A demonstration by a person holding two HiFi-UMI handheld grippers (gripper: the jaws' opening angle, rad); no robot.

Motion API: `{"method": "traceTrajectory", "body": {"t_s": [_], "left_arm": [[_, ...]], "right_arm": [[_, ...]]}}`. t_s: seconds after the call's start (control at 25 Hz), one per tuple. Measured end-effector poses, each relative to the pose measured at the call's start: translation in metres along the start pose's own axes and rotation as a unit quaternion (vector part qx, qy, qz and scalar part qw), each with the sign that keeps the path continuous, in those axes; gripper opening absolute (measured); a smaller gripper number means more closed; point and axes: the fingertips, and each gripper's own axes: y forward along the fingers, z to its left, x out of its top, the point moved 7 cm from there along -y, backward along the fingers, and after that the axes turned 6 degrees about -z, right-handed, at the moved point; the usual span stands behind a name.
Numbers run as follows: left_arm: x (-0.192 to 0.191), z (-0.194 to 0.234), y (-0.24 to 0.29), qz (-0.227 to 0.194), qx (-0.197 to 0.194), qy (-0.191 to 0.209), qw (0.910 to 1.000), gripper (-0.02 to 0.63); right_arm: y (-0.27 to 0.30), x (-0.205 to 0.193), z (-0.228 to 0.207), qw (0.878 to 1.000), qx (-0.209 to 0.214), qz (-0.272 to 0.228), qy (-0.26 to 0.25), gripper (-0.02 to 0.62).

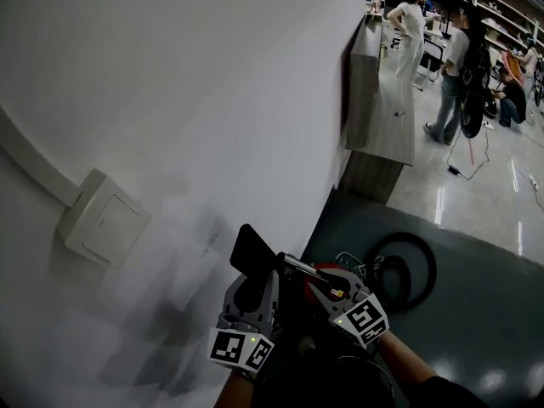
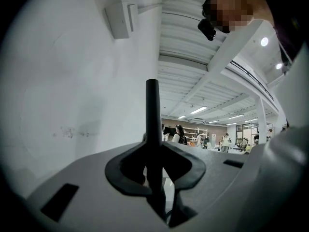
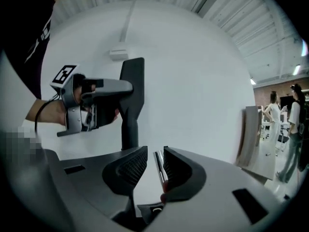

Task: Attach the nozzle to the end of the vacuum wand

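Note:
The black nozzle [image 1: 248, 257] stands upright between the jaws of my left gripper [image 1: 255, 289], which is shut on it close to the white wall. In the left gripper view the nozzle [image 2: 153, 115] rises edge-on out of the left gripper [image 2: 154, 170]. My right gripper [image 1: 321, 286] is just right of it, beside a red vacuum part [image 1: 330, 275]. In the right gripper view the chrome wand end [image 3: 159, 164] lies in the gap of the right gripper [image 3: 155, 166], against the right pad and clear of the left pad. The nozzle [image 3: 131, 100] hangs a little ahead.
A white wall with a switch box [image 1: 102, 223] fills the left. A black hose coil [image 1: 410, 270] lies on the dark floor mat at right. A grey cabinet [image 1: 378, 100] stands further back, and several people [image 1: 455, 66] stand in the far room.

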Motion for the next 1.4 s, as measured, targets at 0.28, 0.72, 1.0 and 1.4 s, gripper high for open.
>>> {"method": "traceTrajectory", "body": {"t_s": [0.28, 0.72, 1.0, 1.4], "left_arm": [[0.001, 0.003, 0.005, -0.015, 0.069, 0.008, 0.9975, 0.084], [-0.001, 0.008, 0.012, -0.027, 0.134, 0.021, 0.9903, 0.084], [-0.002, 0.015, 0.013, -0.022, 0.138, 0.025, 0.9899, 0.086], [0.0, 0.017, 0.018, -0.023, 0.126, 0.025, 0.9914, 0.084]], "right_arm": [[0.023, -0.027, -0.021, 0.996, 0.064, 0.055, -0.028, 0.117], [0.083, -0.06, -0.033, 0.983, 0.116, 0.128, -0.055, 0.16], [0.105, -0.074, -0.031, 0.98, 0.113, 0.145, -0.081, 0.16], [0.097, -0.075, -0.031, 0.981, 0.094, 0.134, -0.101, 0.146]]}}
